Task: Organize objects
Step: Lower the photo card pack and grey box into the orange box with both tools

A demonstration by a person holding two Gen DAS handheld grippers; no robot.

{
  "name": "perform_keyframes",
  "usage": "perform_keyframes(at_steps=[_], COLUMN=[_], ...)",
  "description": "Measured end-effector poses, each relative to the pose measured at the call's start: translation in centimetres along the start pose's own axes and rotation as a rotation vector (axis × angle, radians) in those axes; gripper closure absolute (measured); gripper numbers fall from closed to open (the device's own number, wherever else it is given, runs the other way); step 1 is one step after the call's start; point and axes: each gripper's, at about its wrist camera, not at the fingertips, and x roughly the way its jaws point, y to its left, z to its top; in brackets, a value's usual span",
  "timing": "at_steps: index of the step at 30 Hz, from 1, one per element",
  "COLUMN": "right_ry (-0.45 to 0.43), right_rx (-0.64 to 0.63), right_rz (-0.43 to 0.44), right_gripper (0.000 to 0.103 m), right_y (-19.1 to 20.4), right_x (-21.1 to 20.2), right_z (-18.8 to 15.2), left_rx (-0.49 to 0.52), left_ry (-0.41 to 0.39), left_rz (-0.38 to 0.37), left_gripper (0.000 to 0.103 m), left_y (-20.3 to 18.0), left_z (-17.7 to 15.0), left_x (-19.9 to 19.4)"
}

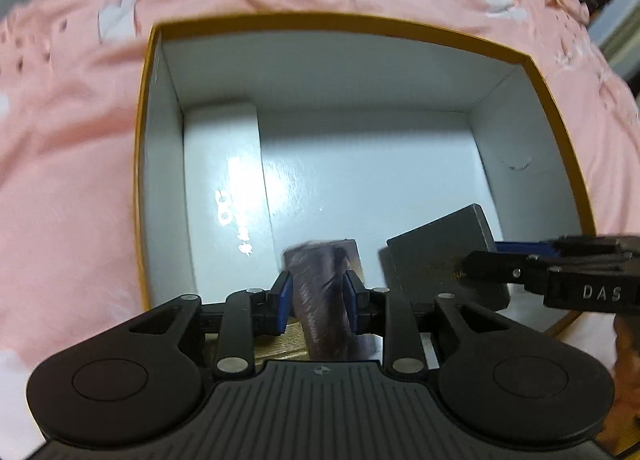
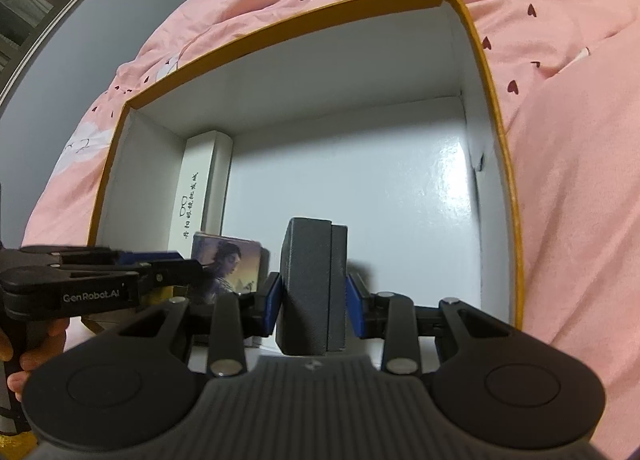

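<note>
A: What do the left gripper's [image 1: 318, 292] fingers hold?

B: They are narrowed onto a small picture box [image 1: 326, 284], a blue pad pressed to each side. It is blurred in the left wrist view, but the right wrist view shows a printed figure of a person on its glossy face [image 2: 226, 260].

A: And the right gripper [image 2: 312, 296]?

B: Its fingers clamp a dark grey box [image 2: 308, 284] standing upright, matte, with a lid seam running down it. In the left wrist view that same grey box [image 1: 440, 256] sits right of the picture box, with the right gripper [image 1: 560, 272] reaching in from the right.

A: Where are both boxes?

B: At the near end of a large open carton [image 1: 556, 107], white and shiny inside with a mustard-yellow rim. Whether they touch its floor, I cannot tell.

A: Count what's inside.

B: Three things: the two gripped boxes and one long white box [image 1: 224, 187] with printed characters, lying along the left wall.

A: Underneath?

B: A bed with pink bedding [image 2: 572, 179], soft and creased, printed with small dark hearts.
</note>
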Motion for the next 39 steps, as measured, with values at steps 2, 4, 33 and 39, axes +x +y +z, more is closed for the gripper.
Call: perform_keyframes(at_steps=[2,4,33,39], right_ry=[-0.001,-0.003,0.151,0.151], right_rx=[0.0,0.006,-0.115,-0.116], right_rz=[0.009,0.031,-0.072,-0.055], right_gripper=[0.067,0.067,0.066,0.068], right_y=[0.2,0.3,1.8,2.0], right_x=[0.0,0.1,3.6,3.7], right_z=[0.0,0.0,-0.5,-0.5], left_rx=[0.014,0.008,0.068,0.073], left_ry=[-0.021,-0.035,-0.085,-0.087], left_rz=[0.011,-0.003,0.024,0.015], left_gripper=[0.073,0.073,0.073,0.073], left_y=[0.1,0.6,0.4,0.3], left_z=[0.0,0.0,-1.5,-1.8], left_x=[-0.7,-1.4,-2.4,-2.2])
